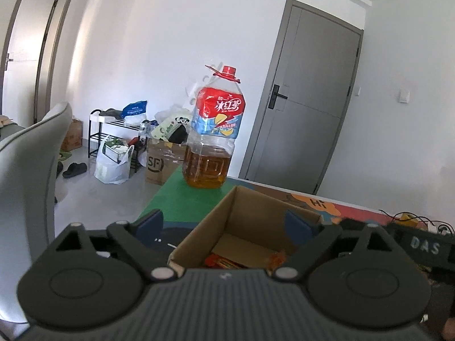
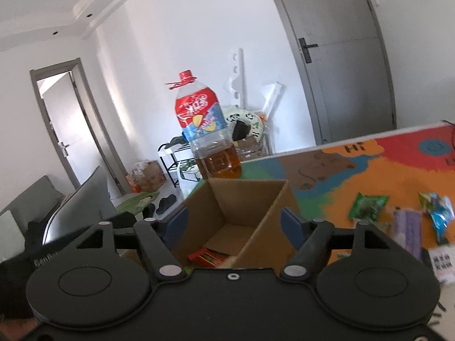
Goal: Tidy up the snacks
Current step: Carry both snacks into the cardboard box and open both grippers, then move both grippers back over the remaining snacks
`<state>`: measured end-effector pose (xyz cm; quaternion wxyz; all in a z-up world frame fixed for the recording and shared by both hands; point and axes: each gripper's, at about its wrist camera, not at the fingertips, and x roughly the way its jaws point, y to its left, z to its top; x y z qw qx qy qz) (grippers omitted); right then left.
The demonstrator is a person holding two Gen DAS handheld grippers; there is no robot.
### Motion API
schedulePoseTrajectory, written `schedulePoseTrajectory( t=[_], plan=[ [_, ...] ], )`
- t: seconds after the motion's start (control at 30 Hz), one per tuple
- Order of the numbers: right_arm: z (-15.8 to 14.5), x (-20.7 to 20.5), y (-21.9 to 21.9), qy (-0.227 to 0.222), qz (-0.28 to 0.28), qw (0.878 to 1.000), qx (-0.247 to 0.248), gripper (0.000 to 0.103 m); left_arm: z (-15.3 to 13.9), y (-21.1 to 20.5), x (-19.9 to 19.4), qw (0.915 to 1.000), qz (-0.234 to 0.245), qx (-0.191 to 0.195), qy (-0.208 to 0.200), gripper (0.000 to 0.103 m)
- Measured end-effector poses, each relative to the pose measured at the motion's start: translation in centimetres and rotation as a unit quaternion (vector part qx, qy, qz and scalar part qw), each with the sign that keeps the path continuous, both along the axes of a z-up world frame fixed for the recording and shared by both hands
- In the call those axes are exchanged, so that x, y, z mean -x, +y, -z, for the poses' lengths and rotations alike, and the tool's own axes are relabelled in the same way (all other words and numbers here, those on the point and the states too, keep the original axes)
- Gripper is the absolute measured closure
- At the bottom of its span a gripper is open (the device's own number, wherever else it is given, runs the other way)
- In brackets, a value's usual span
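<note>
Both the left gripper and right gripper hover empty, fingers spread, over the cardboard box for dropping snacks.

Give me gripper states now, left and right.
Left gripper: open, holding nothing, above the cardboard box.
Right gripper: open, holding nothing, above the same box.

Open brown cardboard box and loose snack packets on the bench

The box held a red-orange wrapped snack; a green packet, a blue-green packet and a purple packet lay well apart from it.
</note>
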<state>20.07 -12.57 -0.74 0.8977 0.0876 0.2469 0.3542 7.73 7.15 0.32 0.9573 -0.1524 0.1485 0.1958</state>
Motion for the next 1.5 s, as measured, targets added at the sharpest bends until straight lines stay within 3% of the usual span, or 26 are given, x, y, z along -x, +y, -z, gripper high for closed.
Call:
schedulePoseTrajectory(
  t=[0.43, 1.0, 1.5],
  plan=[
    [0.5, 1.4, -5.7, 0.019, 0.043, 0.999, 0.002, 0.020, -0.5, -2.9, 0.6, 0.9996, 0.026, 0.007, -0.003, 0.002],
    [0.7, 2.1, -11.6, 0.016, 0.093, 0.995, -0.012, 0.019, -1.3, -8.7, 1.1, 0.9948, 0.101, -0.004, -0.013, 0.002],
    [2.2, 1.7, -15.1, 0.030, 0.122, 0.992, -0.017, 0.018, -0.1, -12.9, -0.4, 0.9887, 0.149, -0.012, -0.008, 0.002]
  ],
)
